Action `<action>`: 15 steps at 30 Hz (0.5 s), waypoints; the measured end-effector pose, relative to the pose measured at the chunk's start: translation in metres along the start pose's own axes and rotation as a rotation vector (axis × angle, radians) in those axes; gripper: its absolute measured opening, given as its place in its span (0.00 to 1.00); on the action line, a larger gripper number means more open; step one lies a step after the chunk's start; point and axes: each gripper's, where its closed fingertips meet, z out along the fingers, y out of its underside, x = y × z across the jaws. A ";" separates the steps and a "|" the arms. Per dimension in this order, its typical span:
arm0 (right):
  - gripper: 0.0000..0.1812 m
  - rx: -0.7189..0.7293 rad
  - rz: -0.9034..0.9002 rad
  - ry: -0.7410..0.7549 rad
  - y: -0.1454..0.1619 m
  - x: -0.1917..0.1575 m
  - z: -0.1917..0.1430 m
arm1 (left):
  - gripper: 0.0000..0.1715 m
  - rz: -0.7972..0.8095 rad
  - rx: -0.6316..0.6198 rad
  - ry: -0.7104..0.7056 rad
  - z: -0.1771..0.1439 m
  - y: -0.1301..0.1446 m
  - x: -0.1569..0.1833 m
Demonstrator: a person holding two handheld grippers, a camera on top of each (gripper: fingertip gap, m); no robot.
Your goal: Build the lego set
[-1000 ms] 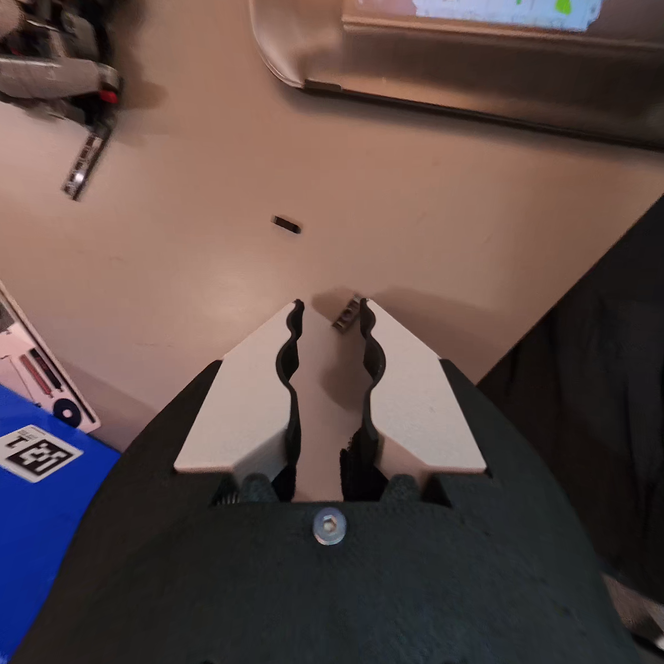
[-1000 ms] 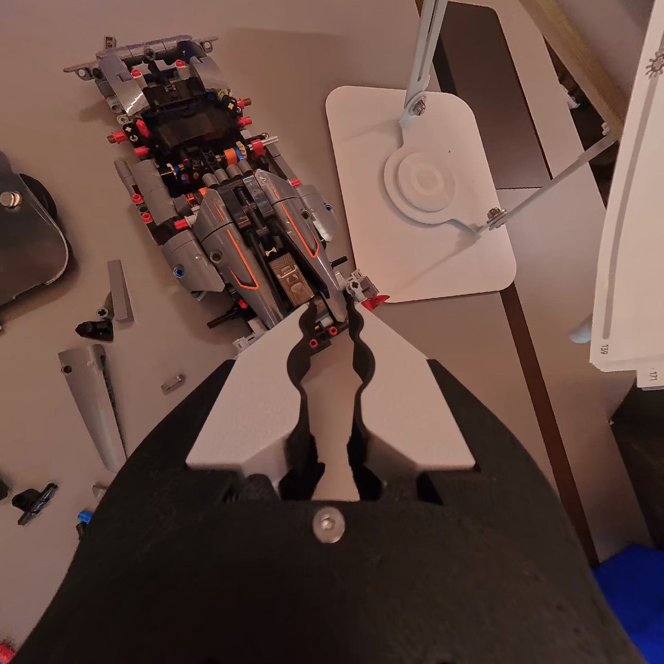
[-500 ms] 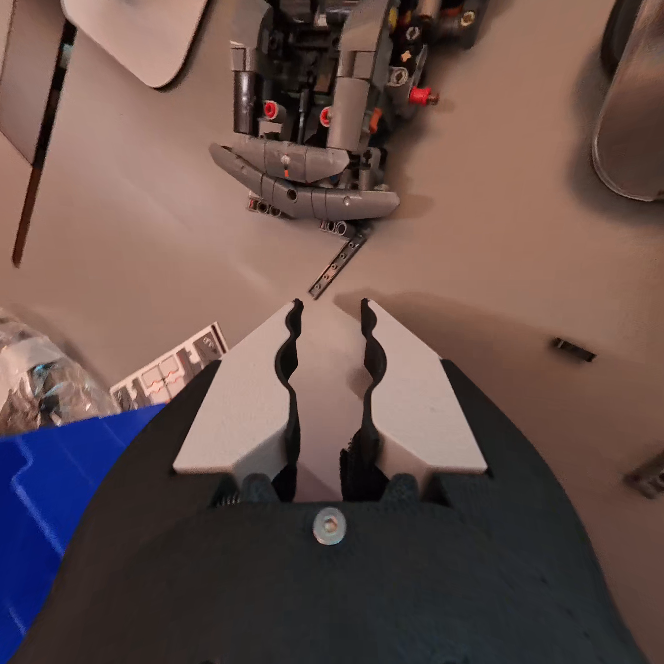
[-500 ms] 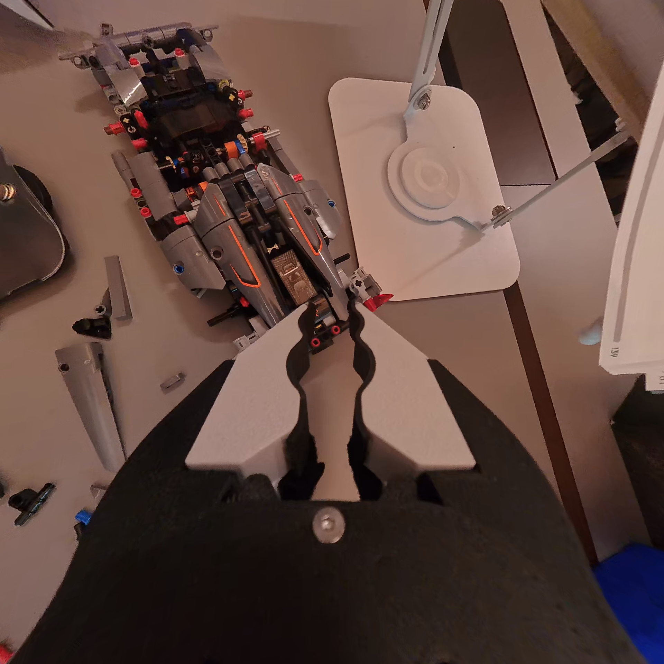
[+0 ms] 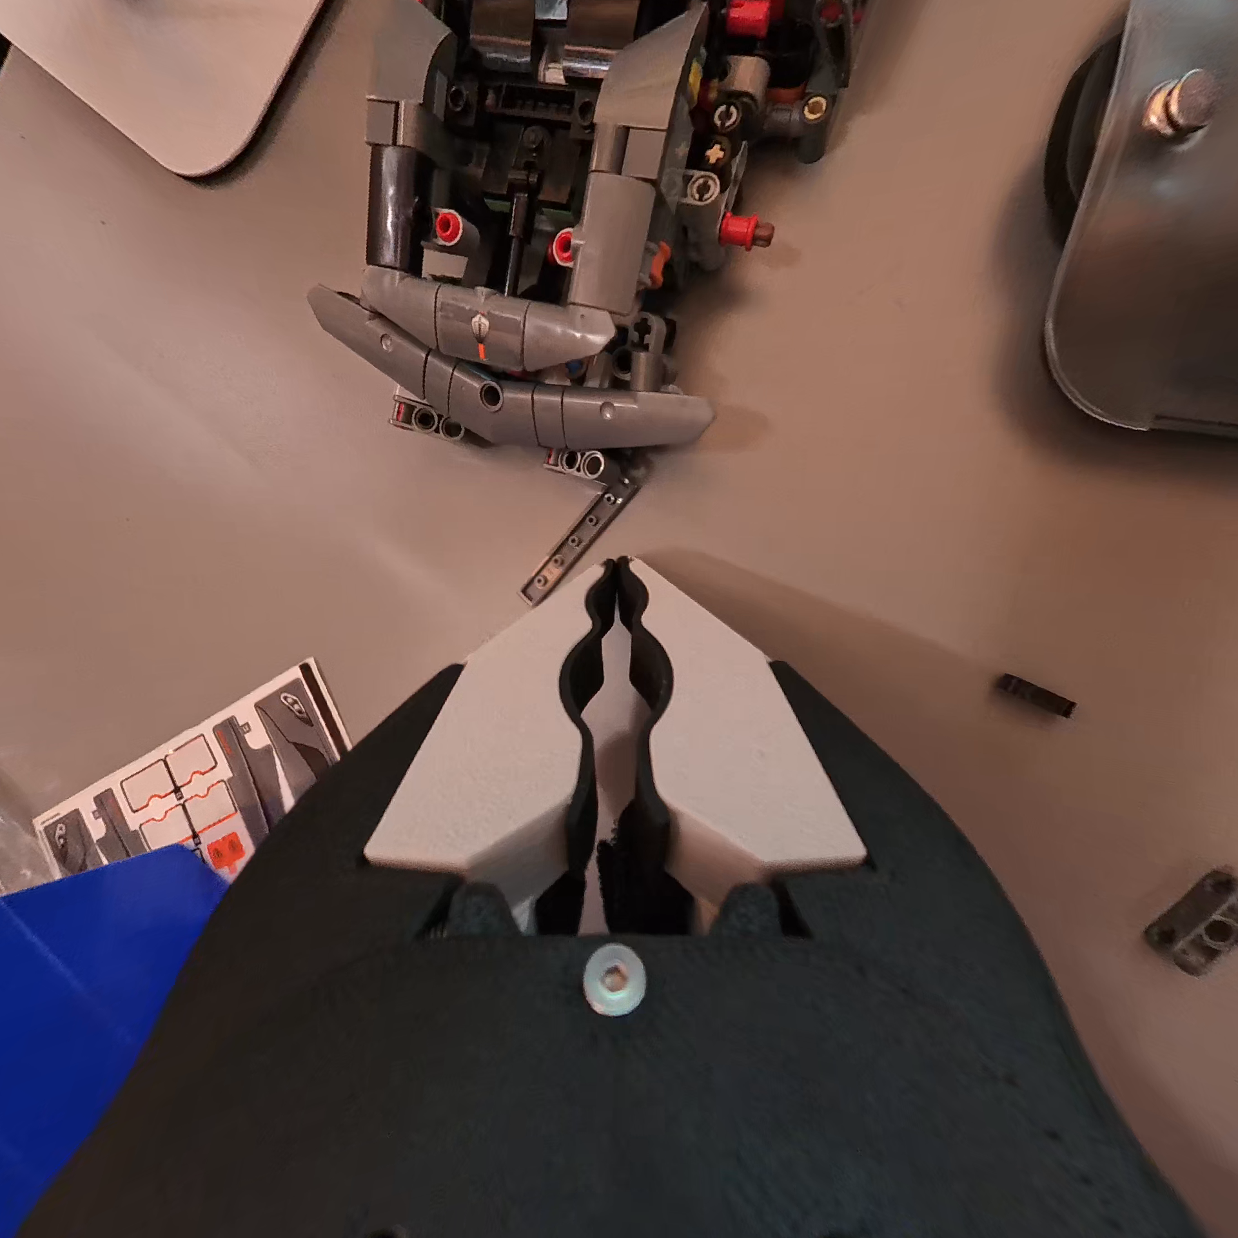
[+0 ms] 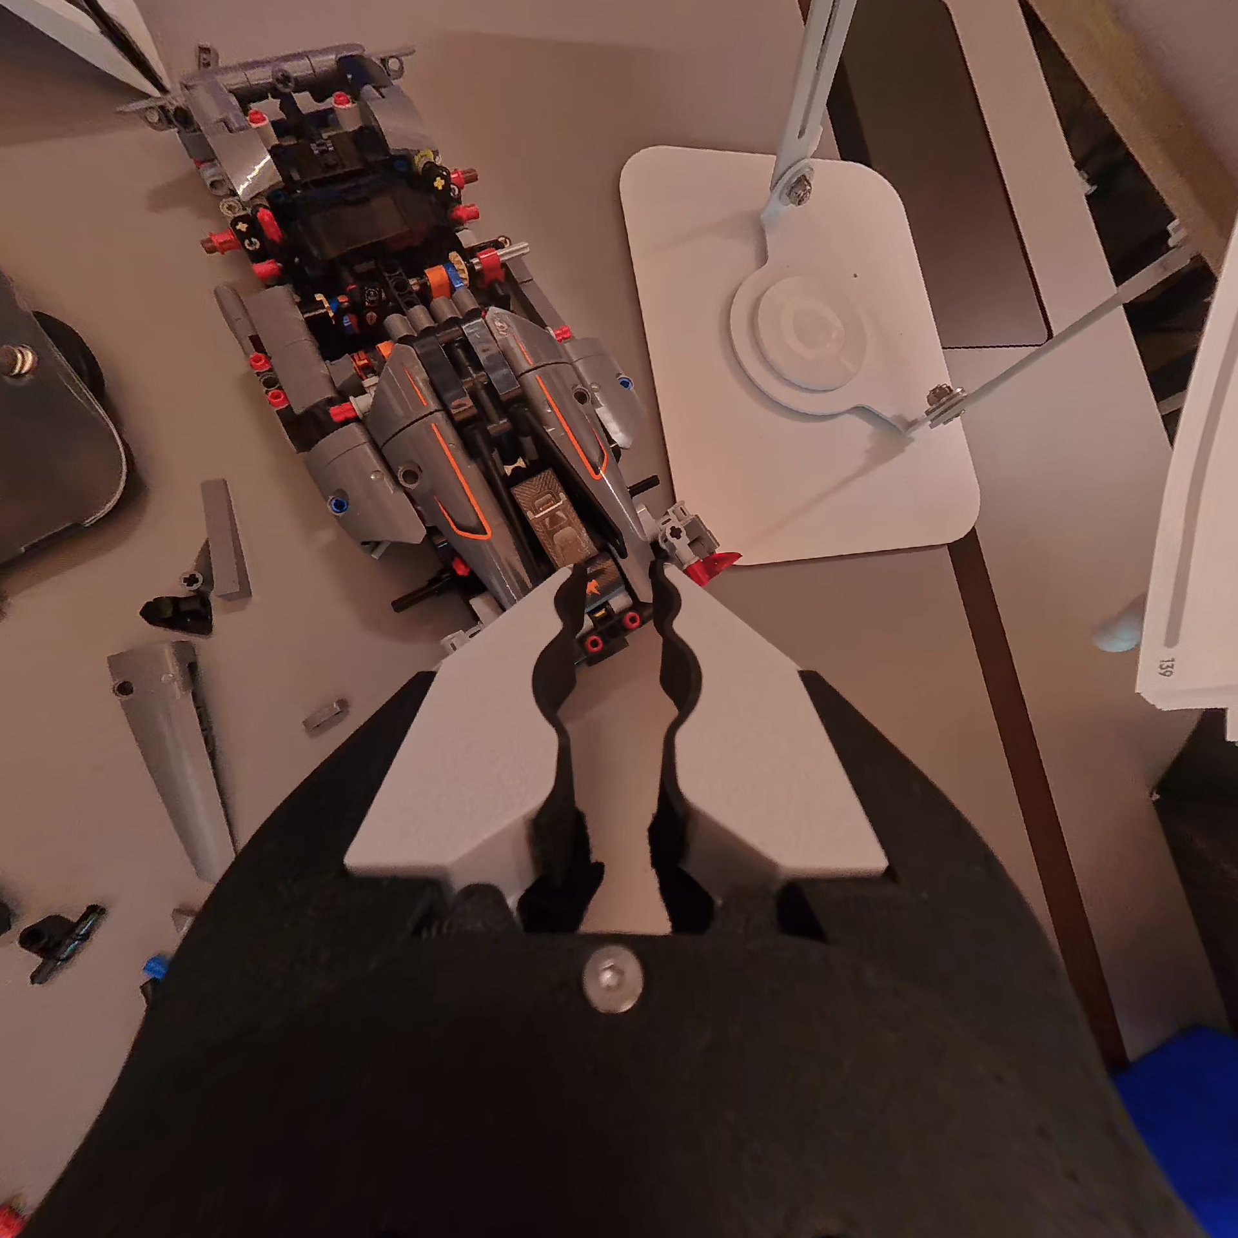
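The grey and black Lego car (image 6: pixel 429 375) with orange stripes lies on the beige table. My right gripper (image 6: pixel 617 575) is open, and its jaws straddle the car's black tail end with red pins without clearly touching it. In the left wrist view the car's front bumper (image 5: pixel 516 395) faces me. My left gripper (image 5: pixel 616 564) is shut with nothing visible between its tips. It hovers just right of a thin dark flat beam (image 5: pixel 581 536) that lies slanted from the bumper's corner towards me.
A white lamp base (image 6: pixel 790 348) stands right of the car, with a booklet (image 6: pixel 1192 469) further right. Loose parts lie left: a long grey panel (image 6: pixel 167 743), a black connector (image 6: pixel 177 609). A blue bin (image 5: pixel 80 1005), sticker sheet (image 5: pixel 187 784), metal stand (image 5: pixel 1152 234) and grey connector (image 5: pixel 1199 928) surround the left gripper. There is about 30 centimeters between the tips of the two grippers. To the long grey panel (image 6: pixel 167 743): right tips about 15 centimeters, left tips about 25 centimeters.
My left gripper swung from the table's edge to the car's front, then shut its jaws beside the dark beam. My right gripper has stayed open at the car's tail.
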 end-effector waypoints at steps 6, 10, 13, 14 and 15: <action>0.10 -0.003 -0.003 -0.005 0.000 -0.002 0.001 | 0.11 0.047 -0.009 -0.073 -0.007 -0.006 -0.015; 0.10 -0.007 -0.007 -0.004 0.001 -0.002 0.002 | 0.17 0.035 -0.018 -0.024 0.006 -0.008 -0.023; 0.10 0.002 0.000 -0.001 0.000 0.000 -0.001 | 0.09 -0.052 0.019 0.117 0.010 -0.010 -0.016; 0.10 0.003 0.002 0.000 0.000 0.001 -0.001 | 0.09 -0.083 0.031 0.146 0.010 -0.009 -0.015; 0.10 0.004 0.004 -0.001 0.000 0.001 -0.001 | 0.07 -0.097 0.045 0.156 0.010 -0.009 -0.016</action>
